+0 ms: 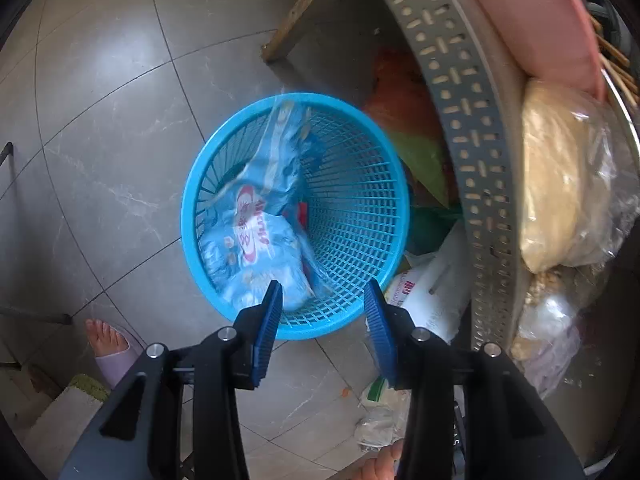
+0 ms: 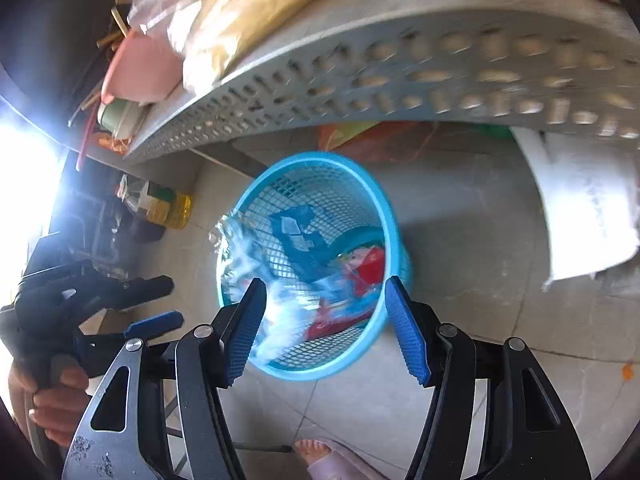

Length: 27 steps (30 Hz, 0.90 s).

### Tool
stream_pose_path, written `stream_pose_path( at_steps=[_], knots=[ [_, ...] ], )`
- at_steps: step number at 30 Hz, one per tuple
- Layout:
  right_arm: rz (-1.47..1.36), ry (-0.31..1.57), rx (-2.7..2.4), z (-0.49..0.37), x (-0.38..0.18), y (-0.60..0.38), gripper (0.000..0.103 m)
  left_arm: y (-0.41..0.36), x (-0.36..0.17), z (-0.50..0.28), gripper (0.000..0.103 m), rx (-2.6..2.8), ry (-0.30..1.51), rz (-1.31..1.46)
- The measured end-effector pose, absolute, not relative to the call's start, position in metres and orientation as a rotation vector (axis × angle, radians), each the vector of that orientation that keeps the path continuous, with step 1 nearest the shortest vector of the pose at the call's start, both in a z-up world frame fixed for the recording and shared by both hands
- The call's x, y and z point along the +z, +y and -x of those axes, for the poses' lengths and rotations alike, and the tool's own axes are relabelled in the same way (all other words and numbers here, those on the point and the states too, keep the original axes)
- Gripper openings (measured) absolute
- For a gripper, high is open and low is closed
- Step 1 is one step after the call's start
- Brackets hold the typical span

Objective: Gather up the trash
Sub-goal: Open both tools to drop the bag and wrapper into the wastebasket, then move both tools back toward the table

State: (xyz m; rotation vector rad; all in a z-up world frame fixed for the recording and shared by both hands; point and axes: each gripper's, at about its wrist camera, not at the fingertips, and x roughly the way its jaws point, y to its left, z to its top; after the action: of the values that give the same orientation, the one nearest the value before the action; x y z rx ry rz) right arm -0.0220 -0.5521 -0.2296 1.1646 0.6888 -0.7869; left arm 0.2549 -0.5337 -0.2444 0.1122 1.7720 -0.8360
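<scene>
A blue mesh waste basket (image 1: 188, 208) (image 2: 394, 236) stands on the grey tiled floor beside a table. A crumpled blue-and-white plastic wrapper (image 1: 260, 232) lies inside it against the near wall; it looks blurred in the right wrist view (image 2: 280, 312). A red wrapper (image 2: 368, 268) lies deeper in the basket. My left gripper (image 1: 323, 292) hangs open over the basket's near rim with nothing between its blue pads. It also shows at the left of the right wrist view (image 2: 172, 300). My right gripper (image 2: 326, 284) is open above the basket, its pads apart from the wrapper.
A grey perforated table edge (image 1: 460, 80) (image 2: 360, 80) overhangs the basket, loaded with plastic bags (image 1: 560, 180) and a pink dish (image 1: 540, 20). Orange and green bags (image 1: 404, 104) and a white sack (image 1: 436, 292) lie under it. An oil bottle (image 2: 160, 204) stands left. A person's foot (image 1: 106, 340) is near.
</scene>
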Motion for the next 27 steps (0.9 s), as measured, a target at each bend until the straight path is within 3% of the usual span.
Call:
stream_pose_path(
  at_steps=[6, 12, 18, 23, 27],
  knots=[
    [-1.044, 0.715, -0.810, 0.029, -0.208, -0.538, 0.059, -0.521, -0.194, -0.254, 0.045, -0.909, 1.696, -0.093],
    [-0.927, 0.747, -0.806, 0.027, -0.191, -0.521, 0.059, -0.482, -0.108, -0.249, 0.053, -1.012, 1.532, -0.069],
    [-0.825, 0.775, -0.757, 0.019, -0.168, -0.501, 0.059, -0.403, -0.021, -0.226, 0.067, -1.084, 1.291, -0.029],
    [-0.729, 0.773, -0.703, 0.011, -0.138, -0.478, 0.059, -0.332, 0.018, -0.202, 0.079, -1.039, 1.114, -0.035],
    [-0.639, 0.759, -0.662, 0.005, -0.107, -0.456, 0.070, -0.280, 0.031, -0.184, 0.082, -0.984, 1.027, -0.071]
  ],
)
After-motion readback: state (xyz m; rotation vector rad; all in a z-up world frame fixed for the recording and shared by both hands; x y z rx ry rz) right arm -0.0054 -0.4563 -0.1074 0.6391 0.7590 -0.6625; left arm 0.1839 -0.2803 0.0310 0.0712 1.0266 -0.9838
